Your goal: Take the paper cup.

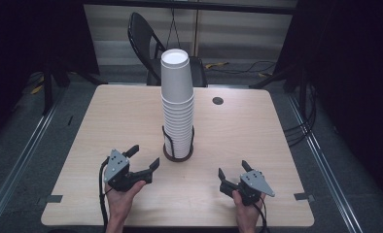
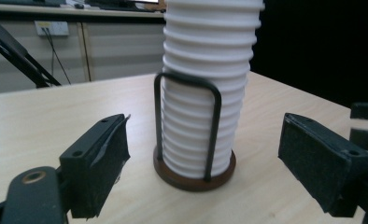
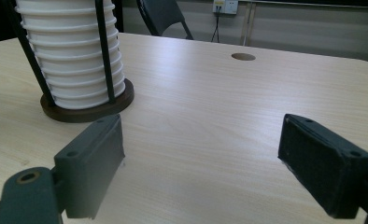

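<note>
A tall stack of white paper cups (image 1: 177, 107) stands upside down in a dark round holder (image 1: 178, 154) with wire uprights, at the middle of the wooden table (image 1: 248, 131). My left gripper (image 1: 144, 156) is open just left of the holder's base, pointing at it; in the left gripper view the cups (image 2: 205, 88) and holder (image 2: 194, 175) sit between the spread jaws but farther off. My right gripper (image 1: 233, 169) is open near the front right, apart from the stack; in its view the cups (image 3: 70, 51) and holder (image 3: 88, 109) lie at the upper left.
A round cable hole (image 1: 217, 100) is in the table's far right part. A black folding chair (image 1: 150, 43) stands behind the table. Metal floor rails (image 1: 24, 155) run along both sides. Bare tabletop lies to the left and right of the stack.
</note>
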### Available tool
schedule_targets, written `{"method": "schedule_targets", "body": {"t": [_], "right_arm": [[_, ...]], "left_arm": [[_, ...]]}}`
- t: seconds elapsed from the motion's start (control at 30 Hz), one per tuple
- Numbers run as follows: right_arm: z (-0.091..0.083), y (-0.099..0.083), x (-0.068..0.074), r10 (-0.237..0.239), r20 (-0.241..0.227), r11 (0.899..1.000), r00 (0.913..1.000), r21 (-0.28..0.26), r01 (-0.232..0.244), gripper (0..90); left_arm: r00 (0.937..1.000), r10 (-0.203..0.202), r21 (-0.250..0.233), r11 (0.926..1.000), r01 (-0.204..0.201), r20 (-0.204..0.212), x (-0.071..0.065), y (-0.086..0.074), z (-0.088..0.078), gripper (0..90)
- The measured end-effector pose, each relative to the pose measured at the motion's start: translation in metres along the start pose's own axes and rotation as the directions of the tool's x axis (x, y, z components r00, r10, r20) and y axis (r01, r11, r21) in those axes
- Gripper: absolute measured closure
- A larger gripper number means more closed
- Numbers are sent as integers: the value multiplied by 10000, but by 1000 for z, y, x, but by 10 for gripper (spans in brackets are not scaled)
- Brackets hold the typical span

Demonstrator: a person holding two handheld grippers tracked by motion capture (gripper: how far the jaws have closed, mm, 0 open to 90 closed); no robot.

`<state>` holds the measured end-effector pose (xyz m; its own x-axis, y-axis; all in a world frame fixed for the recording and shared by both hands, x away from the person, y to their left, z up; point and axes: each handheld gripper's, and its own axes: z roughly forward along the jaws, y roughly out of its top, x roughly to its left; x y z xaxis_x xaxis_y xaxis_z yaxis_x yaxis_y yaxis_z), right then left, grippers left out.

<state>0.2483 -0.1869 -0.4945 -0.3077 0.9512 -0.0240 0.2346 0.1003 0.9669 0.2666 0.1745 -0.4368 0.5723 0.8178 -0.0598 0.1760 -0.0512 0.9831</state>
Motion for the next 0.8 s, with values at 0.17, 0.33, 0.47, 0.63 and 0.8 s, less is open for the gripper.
{"method": "schedule_targets", "body": {"t": [0.17,0.33,0.47,0.63,0.8], "right_arm": [[0,0,0,5,-23,10000,10000,-17,-5,139],[0,0,0,33,-62,10000,10000,-76,-34,142],[0,0,0,38,-86,10000,10000,-86,-38,143],[0,0,-1,36,-118,10000,9999,-55,-36,143],[0,0,-1,30,-108,10000,9999,-68,-31,143]], "left_arm": [[9994,345,-302,9990,-341,98,-3,25,2,159],[9984,541,-417,9977,-534,170,-4,39,2,159],[9981,567,-479,9973,-555,238,-3,51,4,158],[9987,507,-594,9969,-507,-9,-1,60,6,158],[9980,634,-810,9947,-626,75,1,74,7,156]]}}
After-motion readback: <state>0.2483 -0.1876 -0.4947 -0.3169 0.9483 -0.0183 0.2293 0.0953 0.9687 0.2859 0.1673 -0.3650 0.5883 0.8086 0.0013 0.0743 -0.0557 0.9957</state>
